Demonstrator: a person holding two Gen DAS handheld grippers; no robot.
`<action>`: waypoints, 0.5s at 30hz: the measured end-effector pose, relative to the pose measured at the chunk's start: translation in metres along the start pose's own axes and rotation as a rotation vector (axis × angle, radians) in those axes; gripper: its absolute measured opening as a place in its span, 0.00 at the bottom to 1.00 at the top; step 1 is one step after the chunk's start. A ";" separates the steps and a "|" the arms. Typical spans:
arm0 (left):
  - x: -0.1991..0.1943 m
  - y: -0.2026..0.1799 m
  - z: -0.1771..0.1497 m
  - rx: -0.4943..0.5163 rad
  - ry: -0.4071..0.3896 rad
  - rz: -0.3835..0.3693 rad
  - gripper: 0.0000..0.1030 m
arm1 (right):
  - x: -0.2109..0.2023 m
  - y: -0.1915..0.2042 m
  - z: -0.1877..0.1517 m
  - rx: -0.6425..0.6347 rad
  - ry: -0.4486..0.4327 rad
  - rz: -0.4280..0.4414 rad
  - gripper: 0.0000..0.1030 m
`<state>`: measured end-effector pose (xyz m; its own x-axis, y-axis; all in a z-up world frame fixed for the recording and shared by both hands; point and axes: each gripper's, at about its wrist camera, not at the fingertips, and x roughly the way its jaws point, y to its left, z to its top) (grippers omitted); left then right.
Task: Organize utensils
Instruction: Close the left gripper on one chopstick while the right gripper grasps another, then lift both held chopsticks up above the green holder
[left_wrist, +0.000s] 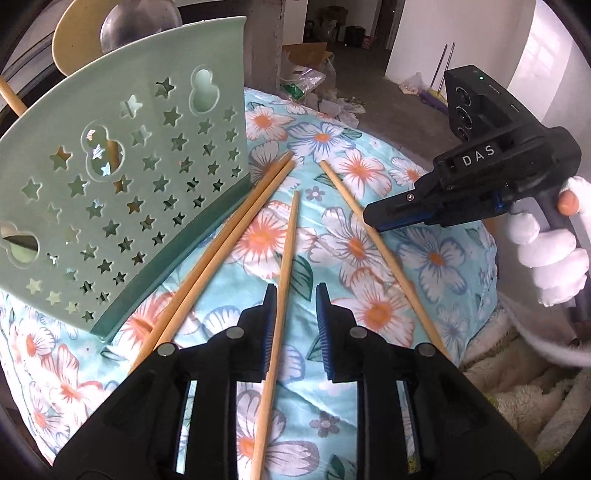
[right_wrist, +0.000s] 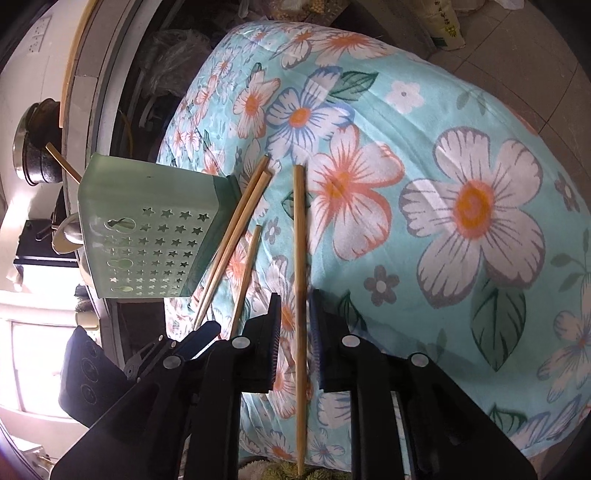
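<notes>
Several wooden chopsticks lie on a floral cloth (left_wrist: 332, 236). A pair (left_wrist: 221, 243) rests against the base of a green star-perforated utensil holder (left_wrist: 122, 192). My left gripper (left_wrist: 295, 314) is open, its jaws on either side of a single chopstick (left_wrist: 284, 280). Another chopstick (left_wrist: 373, 243) lies to its right. In the right wrist view, my right gripper (right_wrist: 293, 325) is open around that long chopstick (right_wrist: 300, 258). The holder (right_wrist: 147, 229) stands at left with the pair (right_wrist: 236, 229) beside it. The right gripper shows in the left wrist view (left_wrist: 373, 218).
A spoon and a ladle stand in the holder (left_wrist: 136, 22), with a chopstick sticking out (right_wrist: 61, 162). A fluffy towel (left_wrist: 517, 387) lies at the cloth's right edge. Clutter and bags sit on the floor behind (left_wrist: 314, 77). A black pot (right_wrist: 37, 147) stands at far left.
</notes>
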<state>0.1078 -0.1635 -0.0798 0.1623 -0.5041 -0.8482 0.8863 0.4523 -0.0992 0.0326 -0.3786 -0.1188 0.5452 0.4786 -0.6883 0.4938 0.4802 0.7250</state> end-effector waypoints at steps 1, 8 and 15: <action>0.004 0.001 0.005 -0.001 0.002 -0.001 0.20 | 0.000 0.001 0.002 -0.003 -0.004 -0.004 0.16; 0.034 0.004 0.021 -0.040 0.030 -0.028 0.20 | 0.011 0.004 0.021 -0.018 -0.015 -0.036 0.16; 0.051 0.007 0.030 -0.064 0.034 -0.030 0.20 | 0.026 0.008 0.036 -0.015 -0.044 -0.049 0.11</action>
<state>0.1358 -0.2084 -0.1080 0.1206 -0.4934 -0.8614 0.8609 0.4840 -0.1567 0.0755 -0.3890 -0.1306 0.5503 0.4214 -0.7208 0.5103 0.5135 0.6898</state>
